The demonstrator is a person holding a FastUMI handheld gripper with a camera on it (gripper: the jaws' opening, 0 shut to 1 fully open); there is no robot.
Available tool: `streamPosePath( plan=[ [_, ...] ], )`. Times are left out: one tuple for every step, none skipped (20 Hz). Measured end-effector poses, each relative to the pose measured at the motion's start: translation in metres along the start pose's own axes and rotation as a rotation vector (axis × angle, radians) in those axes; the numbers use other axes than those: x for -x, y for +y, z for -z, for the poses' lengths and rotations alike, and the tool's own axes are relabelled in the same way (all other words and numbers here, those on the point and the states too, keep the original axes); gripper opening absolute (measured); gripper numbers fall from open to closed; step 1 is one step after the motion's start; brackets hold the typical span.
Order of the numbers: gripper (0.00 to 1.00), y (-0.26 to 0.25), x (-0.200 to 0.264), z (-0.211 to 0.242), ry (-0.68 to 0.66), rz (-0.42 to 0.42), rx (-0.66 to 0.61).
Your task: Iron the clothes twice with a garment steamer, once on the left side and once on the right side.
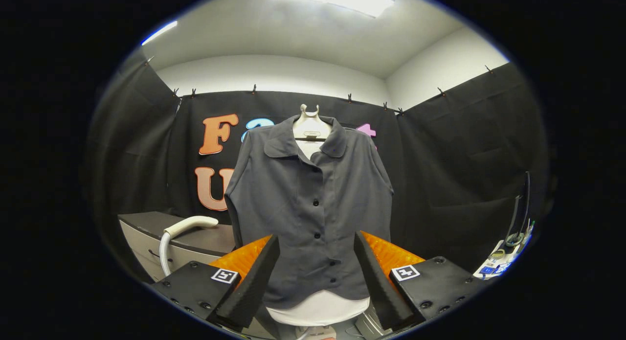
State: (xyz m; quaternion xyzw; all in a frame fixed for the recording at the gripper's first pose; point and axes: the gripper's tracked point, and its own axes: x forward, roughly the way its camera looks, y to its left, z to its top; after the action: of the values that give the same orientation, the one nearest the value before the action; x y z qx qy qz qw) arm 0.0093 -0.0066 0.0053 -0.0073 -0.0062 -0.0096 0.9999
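A dark grey buttoned shirt hangs upright on a white hanger stand, straight ahead of me and beyond my fingers. Its white base shows under the hem, between the fingers. The white garment steamer head with its hose rests on a grey cabinet to the left of the shirt, beyond my left finger. My gripper is open, with nothing held; the shirt's lower front shows in the gap between the fingers but lies farther off.
Black cloth walls close the booth behind and on both sides. At the far right stand a thin dark upright pole and a small cluttered surface with cables and small items.
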Motion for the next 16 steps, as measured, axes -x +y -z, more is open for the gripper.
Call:
streamPosePath(
  plan=[
    [0.98,0.004,-0.001,-0.003,-0.004,-0.008,0.002],
    [0.98,0.007,-0.002,-0.006,-0.012,-0.014,0.007],
    [0.98,0.011,-0.004,-0.010,-0.021,-0.022,0.014],
    [0.98,0.015,-0.006,-0.013,-0.027,-0.029,0.020],
    [0.98,0.020,-0.008,-0.016,-0.031,-0.037,0.022],
    [0.98,0.026,-0.010,-0.020,-0.037,-0.050,0.018],
    [0.98,0.034,-0.014,-0.024,-0.043,-0.065,0.008],
    [0.98,0.041,-0.018,-0.027,-0.043,-0.081,-0.004],
    [0.98,0.050,-0.024,-0.028,-0.038,-0.098,-0.014],
    [0.98,0.059,-0.029,-0.030,-0.031,-0.119,-0.025],
    [0.98,0.070,-0.036,-0.031,-0.028,-0.143,-0.035],
    [0.98,0.082,-0.042,-0.034,-0.025,-0.168,-0.047],
    [0.98,0.096,-0.051,-0.034,-0.016,-0.194,-0.059],
    [0.98,0.111,-0.058,-0.033,-0.003,-0.221,-0.078],
    [0.98,0.128,-0.068,-0.033,0.011,-0.251,-0.104],
    [0.99,0.149,-0.077,-0.032,0.031,-0.289,-0.132]
  ],
)
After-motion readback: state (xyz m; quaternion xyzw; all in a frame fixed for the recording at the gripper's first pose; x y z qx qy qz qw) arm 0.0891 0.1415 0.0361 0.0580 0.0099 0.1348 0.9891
